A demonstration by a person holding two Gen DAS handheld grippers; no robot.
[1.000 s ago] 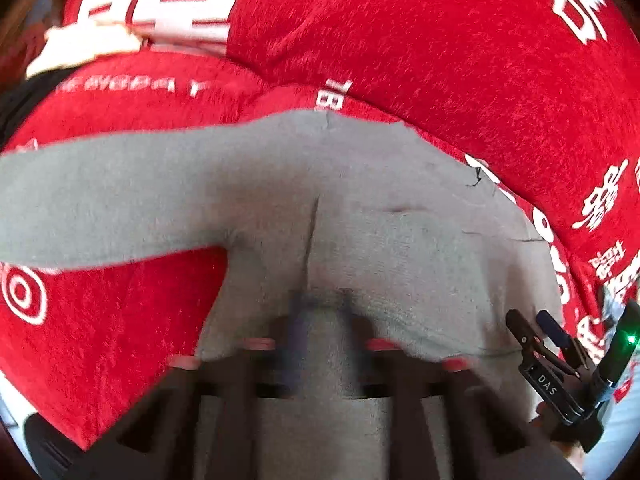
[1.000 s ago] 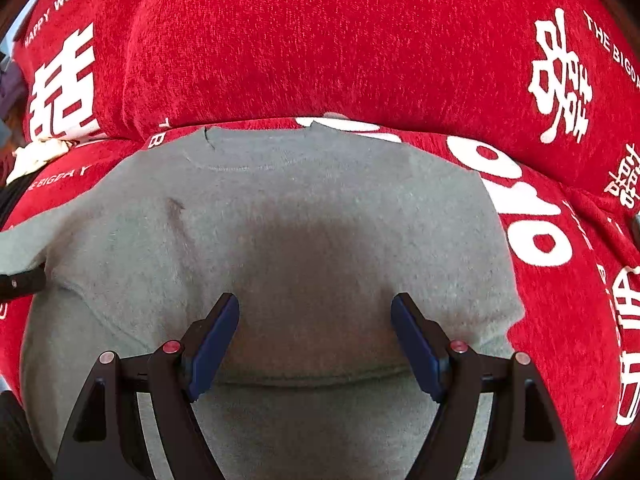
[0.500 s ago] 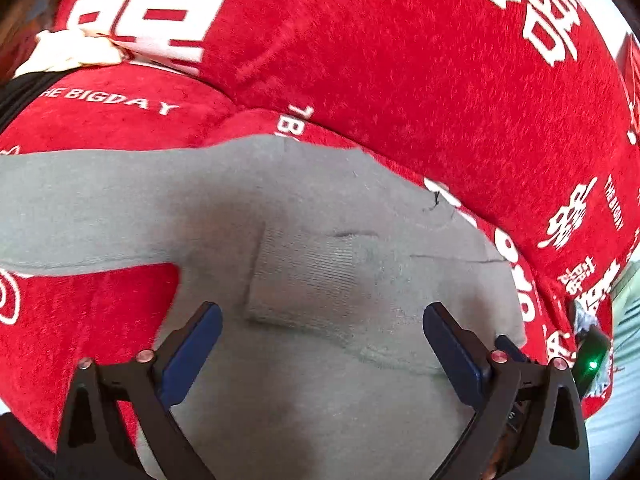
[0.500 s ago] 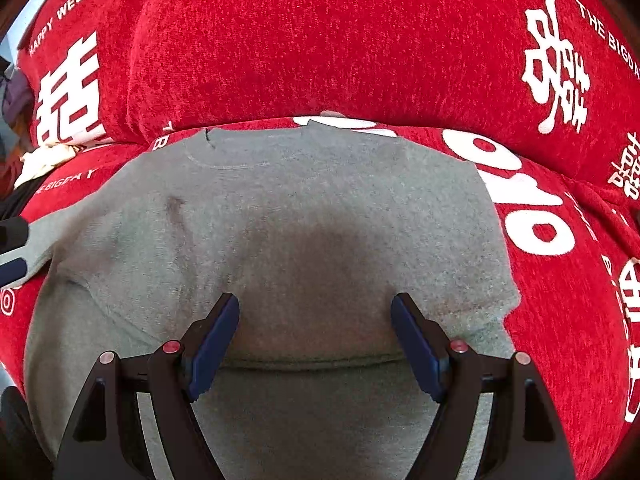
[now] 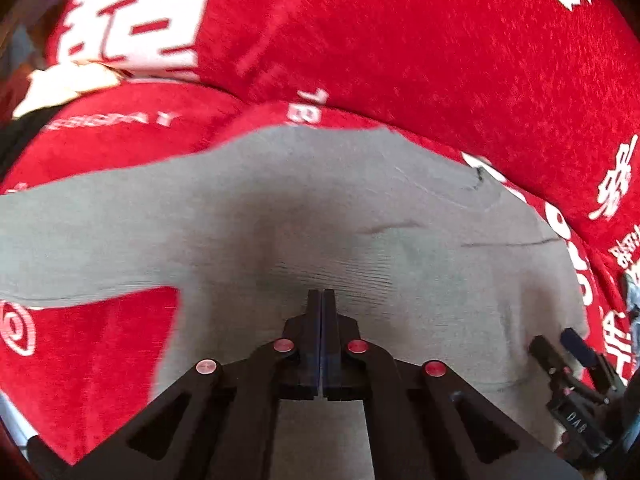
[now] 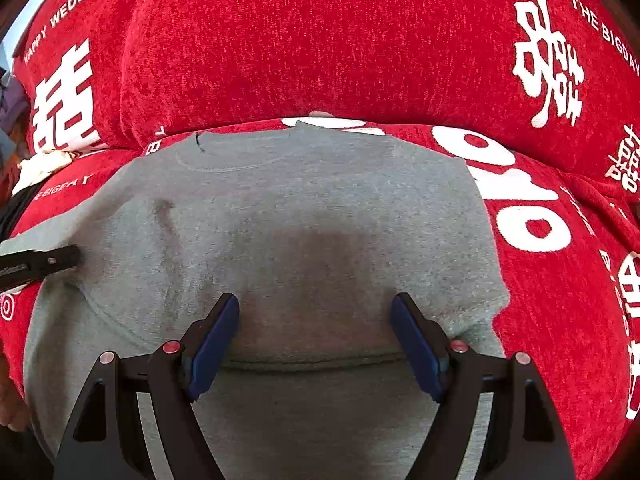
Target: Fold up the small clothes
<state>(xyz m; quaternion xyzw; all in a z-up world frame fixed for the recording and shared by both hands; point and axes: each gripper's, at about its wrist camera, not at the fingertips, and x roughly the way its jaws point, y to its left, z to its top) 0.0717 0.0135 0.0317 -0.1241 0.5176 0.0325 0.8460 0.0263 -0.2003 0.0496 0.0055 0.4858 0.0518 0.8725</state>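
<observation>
A small grey sweater (image 6: pixel 312 208) lies flat on a red cover, neck toward the back, its right sleeve folded in over the body. In the left wrist view the sweater (image 5: pixel 360 208) has its left sleeve (image 5: pixel 60 240) stretched out to the left. My left gripper (image 5: pixel 322 300) is shut with its tips over the ribbed cuff on the body; no cloth shows between the pads. My right gripper (image 6: pixel 314 320) is open, above the lower body near a folded edge. The left gripper's tip (image 6: pixel 48 262) shows at the left edge of the right wrist view.
The red plush cover (image 6: pixel 320 40) with white lettering spreads over the seat and the raised back cushion. A cream cloth (image 5: pixel 68 84) lies at the far left. The right gripper (image 5: pixel 568 364) shows at the lower right of the left wrist view.
My left gripper was shut on the sleeve cuff, opened and let it lie on the body, and is now shut again over it. The right gripper stayed open and barely moved.
</observation>
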